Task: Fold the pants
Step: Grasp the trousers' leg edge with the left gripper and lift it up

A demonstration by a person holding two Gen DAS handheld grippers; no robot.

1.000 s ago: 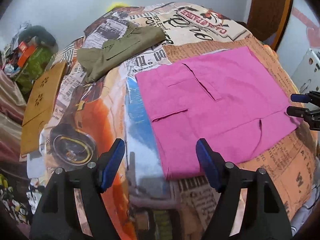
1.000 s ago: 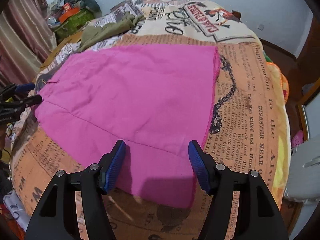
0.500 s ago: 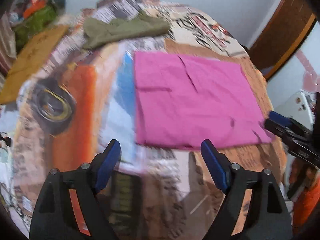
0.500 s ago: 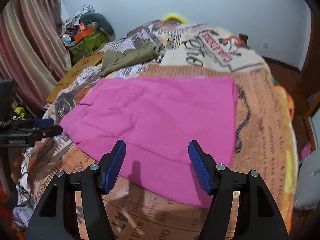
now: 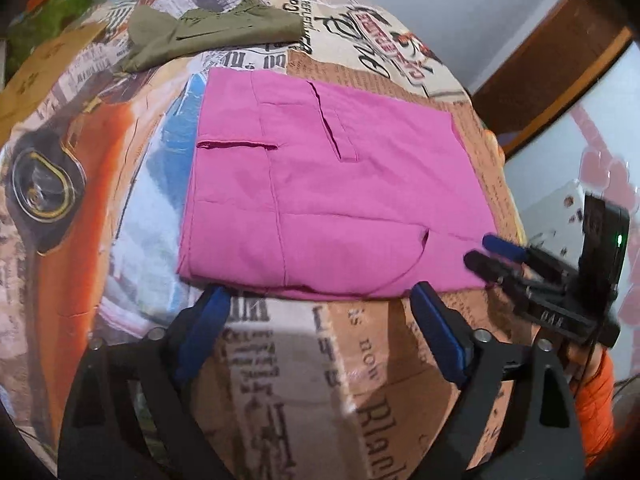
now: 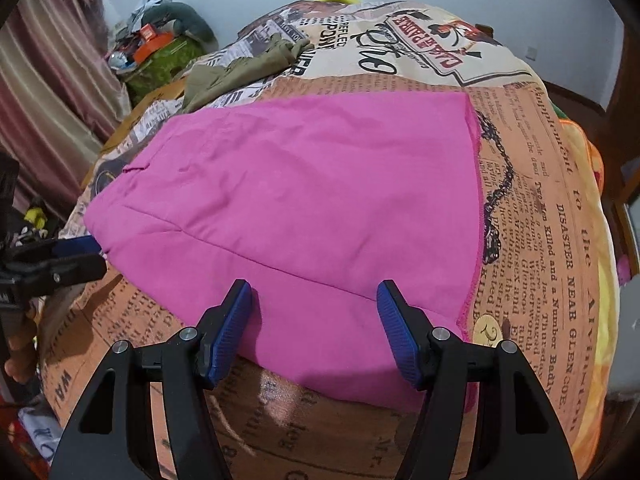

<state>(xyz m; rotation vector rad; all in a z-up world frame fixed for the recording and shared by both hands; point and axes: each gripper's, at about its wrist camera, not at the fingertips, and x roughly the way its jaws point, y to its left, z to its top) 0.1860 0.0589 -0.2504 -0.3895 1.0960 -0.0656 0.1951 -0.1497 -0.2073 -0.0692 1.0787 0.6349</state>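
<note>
Folded pink pants (image 5: 332, 200) lie flat on a newspaper-print bedspread (image 5: 304, 360). My left gripper (image 5: 319, 291) hovers at their near edge, its jaws opening wide, with nothing pinched between the blue pads. At the pants' right corner my right gripper (image 5: 486, 254) comes in from the side. In the right wrist view the right gripper (image 6: 316, 292) stands open over the pants (image 6: 320, 192) near their front edge, pads apart from the cloth. The left gripper (image 6: 92, 258) shows at the pants' left corner.
Olive-green pants (image 5: 216, 32) lie crumpled at the far side of the bed. A clutter pile (image 6: 160, 48) and a curtain (image 6: 48, 80) stand at the far left. A wooden door frame (image 5: 540, 80) and a white box (image 5: 560, 208) are off the bed's right side.
The left wrist view has rolled and dropped toward the pants' near edge, and the left jaws stand wider. The right gripper shifted slightly along the pants' edge, its jaws unchanged.
</note>
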